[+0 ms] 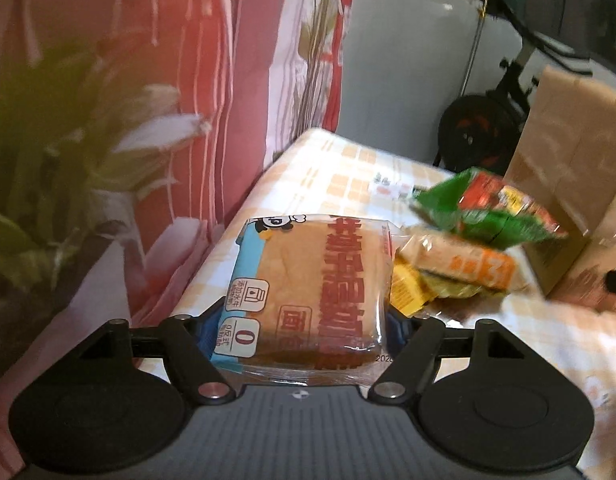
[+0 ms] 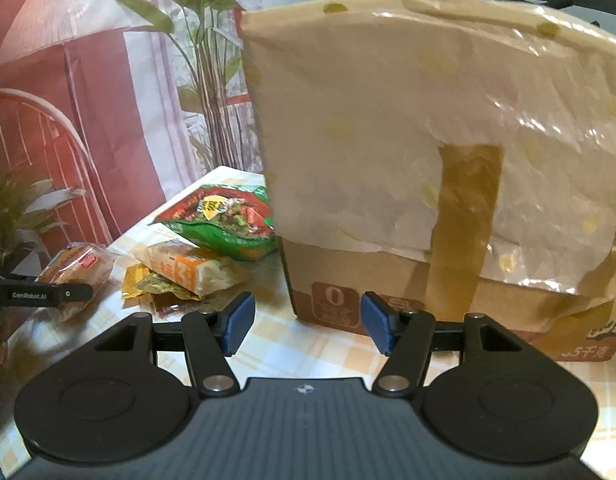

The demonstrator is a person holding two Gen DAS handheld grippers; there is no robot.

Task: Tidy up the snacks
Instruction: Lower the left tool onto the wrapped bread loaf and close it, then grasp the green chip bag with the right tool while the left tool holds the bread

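The left gripper [image 1: 303, 332] pinches the wrapped bread packet [image 1: 308, 292]; its slippery film may slide out. The right gripper [image 2: 303, 322], spread and empty, is near the cardboard box [image 2: 448, 184] ahead.

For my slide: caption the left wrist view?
Left gripper holding a wrapped bread packet beside a snack pile.

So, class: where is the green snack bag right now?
In the right wrist view the green bag lies on the checked table, left of the cardboard box, its edge resting on the orange packet.
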